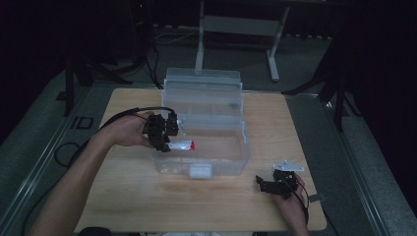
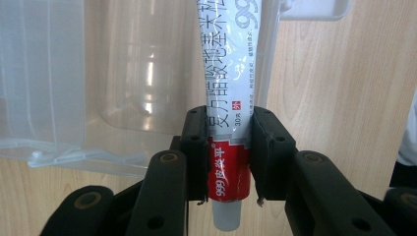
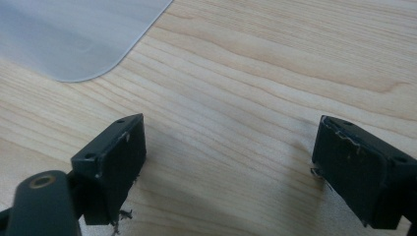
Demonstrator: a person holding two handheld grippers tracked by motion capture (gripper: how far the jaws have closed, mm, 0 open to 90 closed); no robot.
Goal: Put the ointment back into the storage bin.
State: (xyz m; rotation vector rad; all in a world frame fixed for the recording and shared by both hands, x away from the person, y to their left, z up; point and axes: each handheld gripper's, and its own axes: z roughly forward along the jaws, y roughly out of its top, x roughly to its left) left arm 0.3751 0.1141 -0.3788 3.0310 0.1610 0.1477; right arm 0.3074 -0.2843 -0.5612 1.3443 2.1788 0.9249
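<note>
A white ointment tube (image 2: 227, 73) with a red end and a white cap hangs over the clear plastic box (image 1: 216, 162). In the high view the tube (image 1: 183, 145) lies level at the box's left rim. My left gripper (image 2: 228, 147) is shut on the tube's red end, its pads pressing both sides; from above, this gripper (image 1: 162, 135) sits at the box's left wall. My right gripper (image 3: 228, 167) stands open just above bare wood, nothing between its pads. In the high view it (image 1: 268, 184) rests near the table's front right.
The box's clear lid (image 1: 202, 86) stands open at the back. A white latch (image 1: 200, 170) is on the box's front wall. A corner of the box (image 3: 74, 34) lies ahead of the right gripper. The wooden table (image 1: 147, 201) has free room in front.
</note>
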